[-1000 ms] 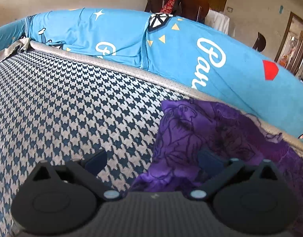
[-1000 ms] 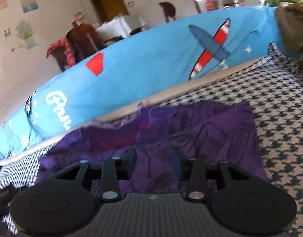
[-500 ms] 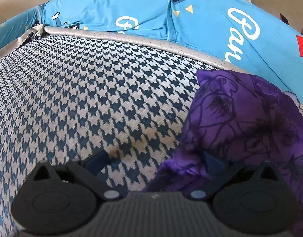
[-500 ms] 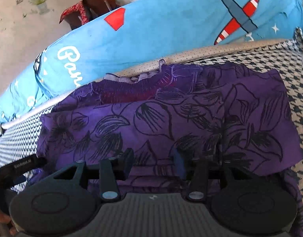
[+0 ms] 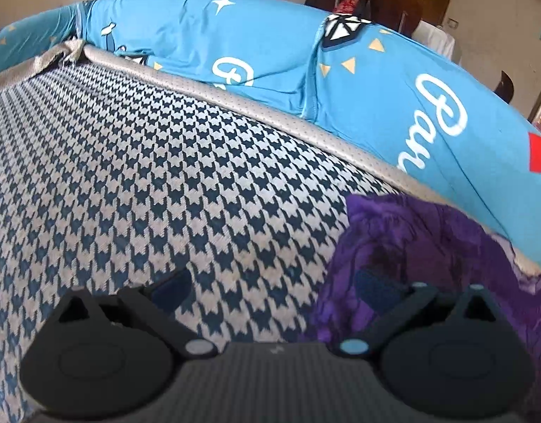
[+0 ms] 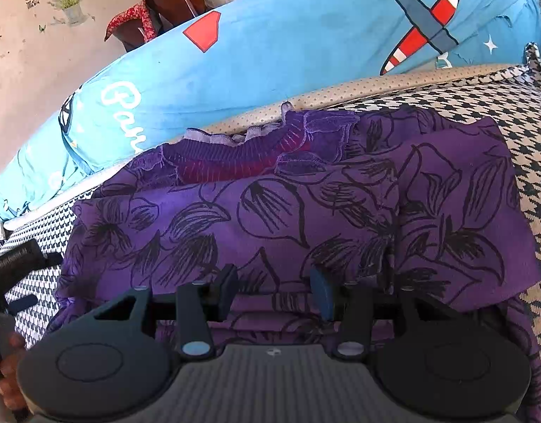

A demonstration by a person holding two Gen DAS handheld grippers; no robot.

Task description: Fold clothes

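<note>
A purple garment (image 6: 305, 218) with black flower outlines lies folded on the houndstooth sofa seat (image 5: 129, 176), its gathered neckline (image 6: 235, 162) towards the backrest. My right gripper (image 6: 274, 292) hovers open over the garment's near edge, and only cloth shows through the gap between its fingers. In the left wrist view the garment's left end (image 5: 429, 246) is bunched at the lower right. My left gripper (image 5: 274, 285) stands wide open, its right finger (image 5: 376, 285) over that purple edge and its left finger (image 5: 172, 287) over bare seat. Nothing is held.
A blue printed cover (image 5: 376, 88) drapes the sofa backrest behind a beige piped seam (image 5: 270, 116). A dark wooden chair (image 6: 172, 3) with red cloth stands beyond it. A hand (image 6: 2, 363) holding the left tool shows at the right view's lower left.
The left gripper has tilted up and drawn back, so the garment's edge now sits lower and further right. The right gripper has come down closer over the folded garment. Both stay open.
</note>
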